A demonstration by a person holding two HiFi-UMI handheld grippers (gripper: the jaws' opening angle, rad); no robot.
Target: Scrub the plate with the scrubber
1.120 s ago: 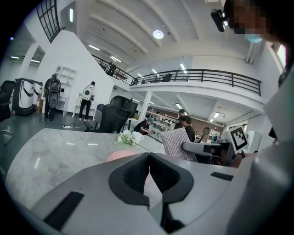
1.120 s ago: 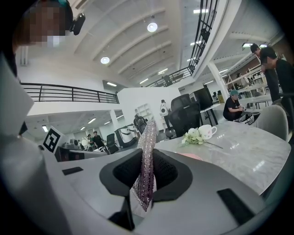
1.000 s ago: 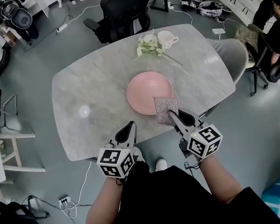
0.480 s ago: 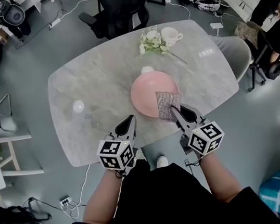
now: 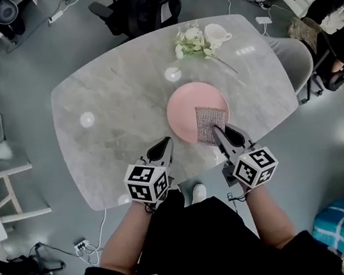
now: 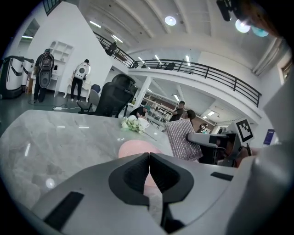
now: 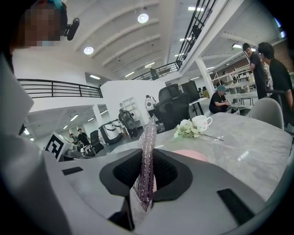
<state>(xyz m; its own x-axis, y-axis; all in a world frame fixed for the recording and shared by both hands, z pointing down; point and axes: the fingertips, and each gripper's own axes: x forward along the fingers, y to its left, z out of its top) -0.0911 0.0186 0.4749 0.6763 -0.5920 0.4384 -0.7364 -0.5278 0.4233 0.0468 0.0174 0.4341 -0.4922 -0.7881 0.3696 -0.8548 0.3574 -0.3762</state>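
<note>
Your right gripper [image 5: 218,131] pinches the scrubber [image 5: 210,123] at the near rim of the plate [image 5: 184,102] — its centre lies just beyond.

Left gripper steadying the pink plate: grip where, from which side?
Probably the near-left rim of the plate, from the person's side. It lies flat, so only the rim gives an edge; the scrubber in the right gripper covers the near-right part. The shut left gripper must open first.
</note>
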